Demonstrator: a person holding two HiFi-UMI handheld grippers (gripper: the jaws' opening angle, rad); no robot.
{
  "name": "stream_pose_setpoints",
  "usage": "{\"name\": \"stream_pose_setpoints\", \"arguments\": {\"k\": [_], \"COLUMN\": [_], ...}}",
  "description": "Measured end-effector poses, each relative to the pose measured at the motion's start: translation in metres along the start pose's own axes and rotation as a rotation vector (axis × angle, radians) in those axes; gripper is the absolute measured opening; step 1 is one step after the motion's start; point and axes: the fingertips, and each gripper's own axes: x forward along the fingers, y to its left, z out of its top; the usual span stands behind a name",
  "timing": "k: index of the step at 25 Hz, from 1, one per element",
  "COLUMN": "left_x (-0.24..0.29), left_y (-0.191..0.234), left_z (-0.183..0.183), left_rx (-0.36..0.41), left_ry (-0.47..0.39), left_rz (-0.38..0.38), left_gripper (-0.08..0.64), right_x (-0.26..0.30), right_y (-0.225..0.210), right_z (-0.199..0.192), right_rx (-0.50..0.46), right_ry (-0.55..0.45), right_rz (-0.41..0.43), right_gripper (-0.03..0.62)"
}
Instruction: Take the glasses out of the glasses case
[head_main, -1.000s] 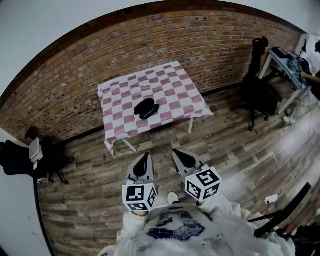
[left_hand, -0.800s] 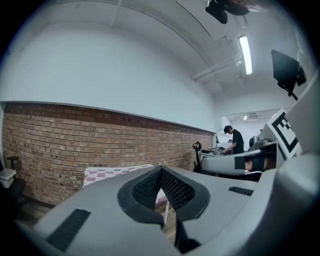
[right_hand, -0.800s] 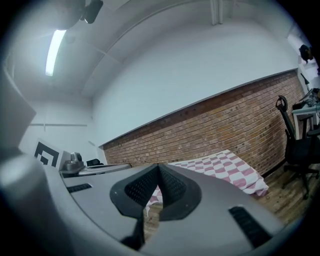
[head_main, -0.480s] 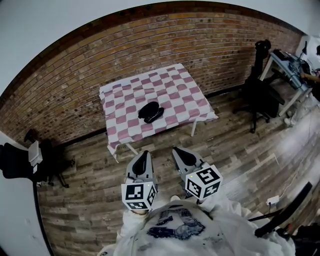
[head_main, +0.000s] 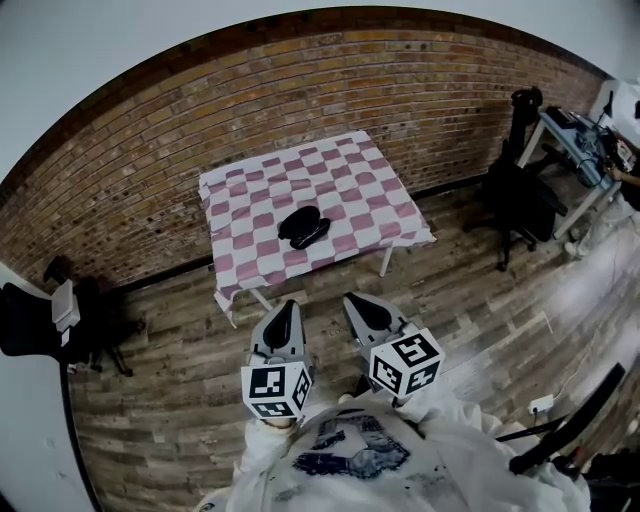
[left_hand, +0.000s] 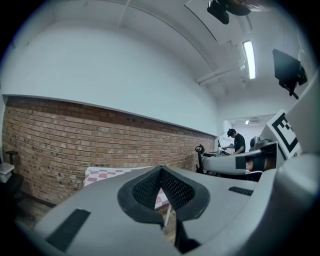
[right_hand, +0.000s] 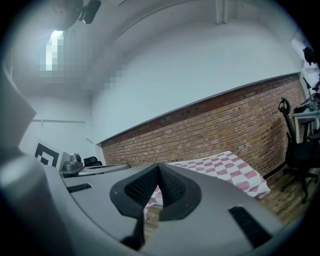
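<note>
Desk (head_main: 372, 190) w/ pink-white check cloth sits a bit lower & nearer in the head view than a sec ago; both grippers keep their spots in frame. L gripper (head_main: 289, 306) is held low in front of the torso, pointing fwd at the desk, approx level. Its jaws are fully together, nothing btwn them. R gripper (head_main: 352, 300) is just beside it in the same pose, jaws also closed & empty. Black glasses case (head_main: 303, 227) lies near desk centre, well apart from both grippers.
</note>
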Motion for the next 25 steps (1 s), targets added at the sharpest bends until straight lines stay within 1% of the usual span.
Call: {"name": "stream_pose_setpoints", "arguments": {"k": [8, 15, 25], "left_x": [0.015, 0.039, 0.092], "left_y": [0.011, 0.025, 0.044], "left_z": [-0.004, -0.008, 0.0], "left_rx": [-0.015, -0.011, -0.004], "left_ry": [0.009, 0.023, 0.04], "left_rz": [-0.002, 0.006, 0.015], "left_gripper": [0.009, 0.009, 0.009], "right_x": [0.017, 0.044, 0.092], "right_y": [-0.008, -0.023, -0.054], "right_z": [-0.002, -0.001, 0.015], "right_rx": [0.005, 0.011, 0.028], "right_ry": [0.018, 0.021, 0.028], "right_rz": [-0.006, -0.001, 0.017], "right_gripper": [0.014, 0.014, 0.014]}}
